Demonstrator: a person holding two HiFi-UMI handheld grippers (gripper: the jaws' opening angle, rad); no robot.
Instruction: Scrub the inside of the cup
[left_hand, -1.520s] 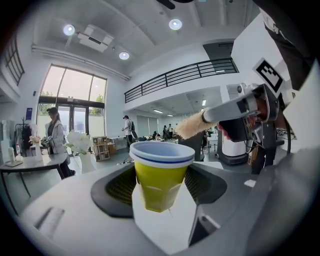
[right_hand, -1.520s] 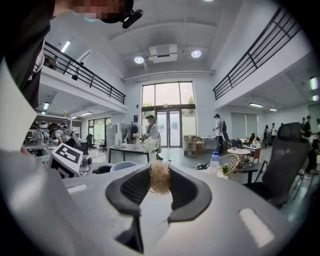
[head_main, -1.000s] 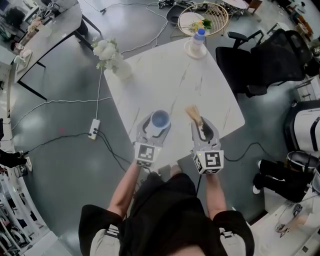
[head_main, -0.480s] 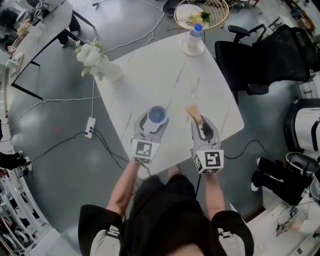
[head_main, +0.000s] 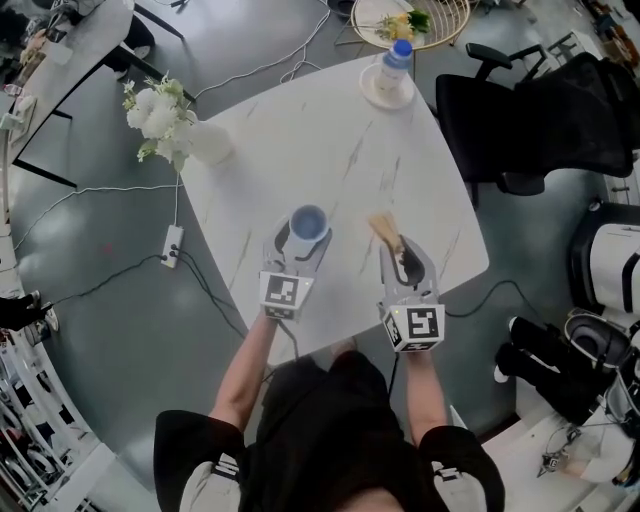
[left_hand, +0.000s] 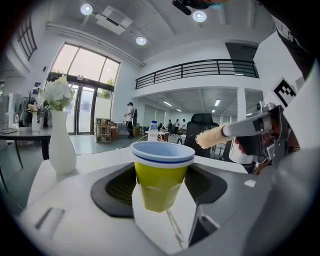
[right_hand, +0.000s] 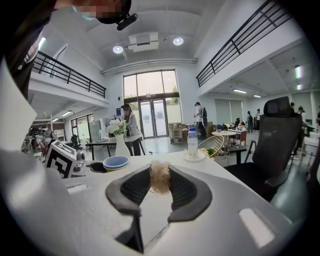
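Note:
A yellow cup with a blue rim stands upright between the jaws of my left gripper, which is shut on it; in the left gripper view the cup fills the middle and both pads press its sides. My right gripper is shut on a brush with pale bristles; the bristle tuft sticks out between the pads. The brush is to the right of the cup and apart from it. Both are over the near part of the white marble table. I cannot tell whether the cup touches the table.
A white vase of flowers stands at the table's far left corner. A water bottle on a saucer stands at the far edge, a wire basket behind it. A black office chair is on the right, a power strip on the floor.
Both grippers have moved a little further out over the table and lower, still holding the cup and the brush. The head view has shifted, so the vase shows further left.

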